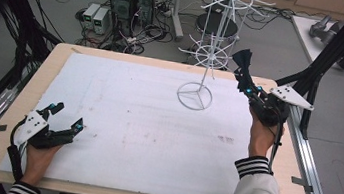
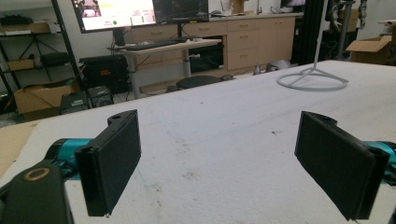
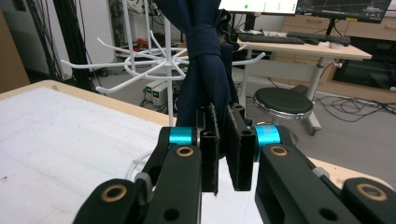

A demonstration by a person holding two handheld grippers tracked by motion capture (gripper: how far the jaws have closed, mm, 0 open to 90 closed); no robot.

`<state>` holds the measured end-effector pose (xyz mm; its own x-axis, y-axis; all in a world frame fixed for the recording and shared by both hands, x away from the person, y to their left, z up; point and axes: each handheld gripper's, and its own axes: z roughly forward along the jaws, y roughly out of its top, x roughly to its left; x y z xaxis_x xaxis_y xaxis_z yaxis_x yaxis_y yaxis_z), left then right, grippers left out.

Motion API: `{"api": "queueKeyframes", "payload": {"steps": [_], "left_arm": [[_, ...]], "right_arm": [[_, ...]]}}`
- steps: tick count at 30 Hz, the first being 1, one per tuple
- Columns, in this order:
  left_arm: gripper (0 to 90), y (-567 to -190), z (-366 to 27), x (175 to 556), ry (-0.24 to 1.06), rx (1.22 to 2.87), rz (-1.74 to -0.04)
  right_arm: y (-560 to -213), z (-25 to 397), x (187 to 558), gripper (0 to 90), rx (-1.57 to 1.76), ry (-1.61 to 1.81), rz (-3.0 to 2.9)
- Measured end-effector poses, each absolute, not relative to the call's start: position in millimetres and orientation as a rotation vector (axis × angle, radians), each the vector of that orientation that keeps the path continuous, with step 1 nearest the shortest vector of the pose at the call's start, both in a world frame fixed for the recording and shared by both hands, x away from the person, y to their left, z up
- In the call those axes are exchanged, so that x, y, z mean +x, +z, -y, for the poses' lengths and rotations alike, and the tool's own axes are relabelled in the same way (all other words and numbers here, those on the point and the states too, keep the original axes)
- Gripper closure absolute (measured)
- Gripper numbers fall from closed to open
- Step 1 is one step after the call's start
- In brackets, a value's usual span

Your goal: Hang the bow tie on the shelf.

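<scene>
No readable writing showed on anything. At the table's near left corner, the left gripper rested low in a person's hand, its fingers spread wide apart and holding nothing. Past the middle stood a white wire rack on its ring base. At the far right, the right gripper was raised and pointed at the rack, its fingers clenched on a dark blue cloth held up just beside the rack's hooks.

A wooden table bears a white sheet and wire rack.
</scene>
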<state>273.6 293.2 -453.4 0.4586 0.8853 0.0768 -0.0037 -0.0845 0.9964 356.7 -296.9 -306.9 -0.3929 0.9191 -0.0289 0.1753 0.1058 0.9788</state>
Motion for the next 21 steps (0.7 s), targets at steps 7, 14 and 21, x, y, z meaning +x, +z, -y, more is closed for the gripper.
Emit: {"api": "queueKeyframes", "payload": {"steps": [7, 14, 21], "left_arm": [[14.8, -453, -293, 274, 0.898, 1.468, -0.821], [14.8, -453, -293, 274, 0.896, 1.466, -0.823], [14.8, -453, -294, 274, 0.893, 1.466, -0.822]], "right_arm": [[-308, 297, 358, 84.6, 1.084, 1.340, -1.683], [-309, 295, 362, 84.4, 1.092, 1.341, -1.687], [-311, 290, 367, 84.4, 1.096, 1.336, -1.701]]}}
